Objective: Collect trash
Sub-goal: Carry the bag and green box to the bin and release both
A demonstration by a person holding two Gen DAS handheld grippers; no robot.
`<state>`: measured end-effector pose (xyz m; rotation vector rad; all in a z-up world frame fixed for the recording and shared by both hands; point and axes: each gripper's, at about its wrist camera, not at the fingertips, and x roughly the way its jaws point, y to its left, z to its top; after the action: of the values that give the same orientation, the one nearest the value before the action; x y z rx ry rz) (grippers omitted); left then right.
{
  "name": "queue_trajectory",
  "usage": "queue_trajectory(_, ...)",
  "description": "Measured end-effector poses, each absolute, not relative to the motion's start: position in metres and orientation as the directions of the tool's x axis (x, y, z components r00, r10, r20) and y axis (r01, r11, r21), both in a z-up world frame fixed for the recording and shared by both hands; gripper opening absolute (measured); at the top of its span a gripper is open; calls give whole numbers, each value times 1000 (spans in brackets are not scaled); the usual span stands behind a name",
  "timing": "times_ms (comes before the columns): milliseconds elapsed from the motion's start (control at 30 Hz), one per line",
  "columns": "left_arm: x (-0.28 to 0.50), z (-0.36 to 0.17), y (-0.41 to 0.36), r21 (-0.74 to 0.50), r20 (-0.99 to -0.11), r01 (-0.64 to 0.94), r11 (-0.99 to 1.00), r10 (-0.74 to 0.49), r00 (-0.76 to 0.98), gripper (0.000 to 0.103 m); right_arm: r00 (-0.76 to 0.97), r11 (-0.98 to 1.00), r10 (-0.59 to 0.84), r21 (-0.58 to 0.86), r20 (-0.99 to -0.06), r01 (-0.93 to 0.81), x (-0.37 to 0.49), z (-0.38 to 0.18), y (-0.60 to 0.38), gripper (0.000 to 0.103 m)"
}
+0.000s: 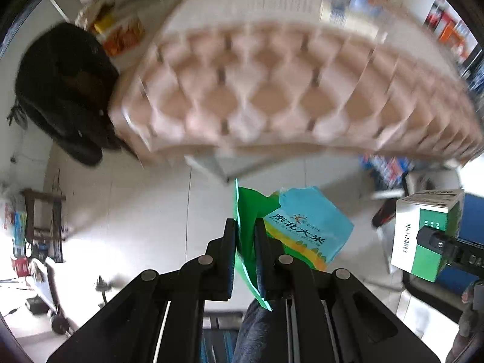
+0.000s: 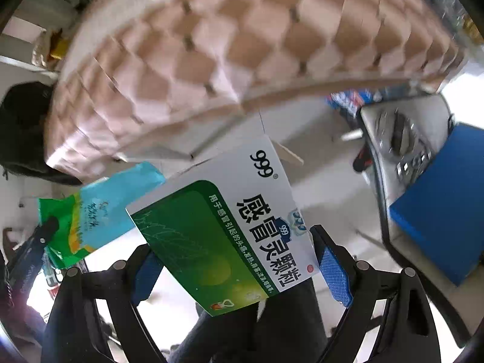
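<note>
above tufted padding, left gripper (image 1: 245, 243) pinching crinkled plastic bag (image 1: 305, 230), right gripper (image 2: 239, 260) clamping flat cardboard box (image 2: 217, 236)

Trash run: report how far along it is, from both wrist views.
Done: two pieces are picked up. In hand: the left gripper is shut on the green and blue rice bag; the right gripper holds the green and white medicine box between wide jaws, above the floor beside the tufted sofa. Left: dropping both off. No bin shows in either view, so more trash cannot be ruled out.
</note>
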<state>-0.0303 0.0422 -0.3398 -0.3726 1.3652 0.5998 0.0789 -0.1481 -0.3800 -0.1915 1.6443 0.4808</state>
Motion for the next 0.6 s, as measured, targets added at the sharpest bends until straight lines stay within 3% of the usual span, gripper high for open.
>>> queue_trajectory(267,-21,-541,53,45,-997,-619,784,-7,-81,10,-266,916,110,201,-958,-348,65,-558,-134,92)
queue_trajectory(467,-5,-656,66,-51,-978,-649,759,-170,-123,16,-341,923,111,224,-933,-313,60,-680,-119,92)
queue_trajectory(567,-1,-684,71,-117,-963,-675,728,-250,-102,31,-348,920,100,219,-932,-324,59,-723,-108,93)
queue_trajectory(600,-1,-688,72,-131,-962,-682,720,-258,-88,48,-348,916,101,223,-932,-333,58,-732,-106,94)
